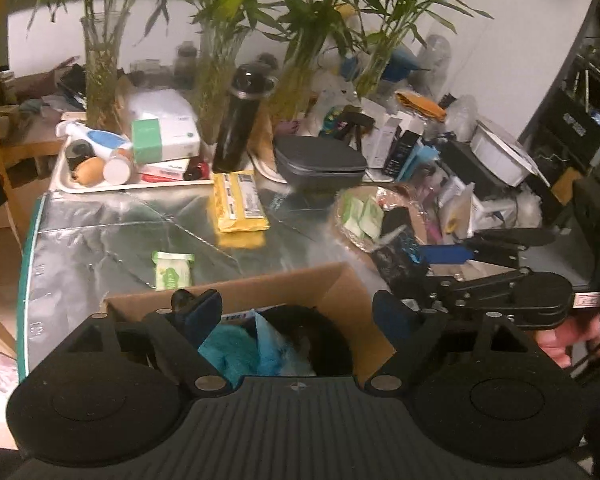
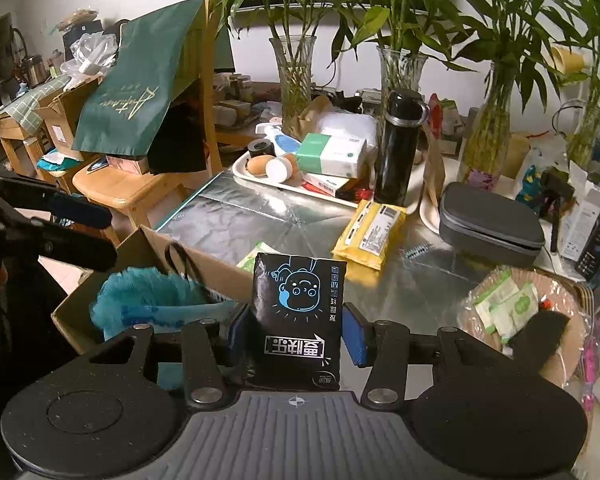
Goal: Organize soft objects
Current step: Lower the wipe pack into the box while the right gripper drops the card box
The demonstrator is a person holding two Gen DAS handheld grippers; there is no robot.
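Clamped between the blue pads of the right hand-held gripper (image 2: 296, 330) is a black tissue pack (image 2: 298, 316) printed with a blue cartoon face, standing upright with its lower edge close to the camera body. Just left of it sits an open cardboard box (image 2: 204, 264) holding fluffy teal fabric (image 2: 140, 292) and a dark looped item against its far wall. From the left wrist view, the left hand-held gripper (image 1: 300, 314) hangs over that same box (image 1: 300, 284) with its fingers spread wide apart and nothing between them — the teal fabric (image 1: 232, 350) and a dark rounded object lie below in the box. Beyond the box, on the silvery foil-covered worktop (image 1: 120, 232), a small green-and-white wipes packet (image 1: 173, 269) lies flat, and farther back a yellow pack (image 1: 240, 208) rests near a tall black flask (image 1: 240, 120). A white tray (image 1: 100, 186) at the left back carries bottles, an egg-shaped thing and a green-and-white tissue box (image 1: 164, 140). A grey zip case (image 1: 320, 162) sits right of the flask, and a round woven plate (image 2: 568, 344) with more small green packets lies at the right side. Glass vases of bamboo (image 2: 296, 72) line the rear — behind them, a pale wall.
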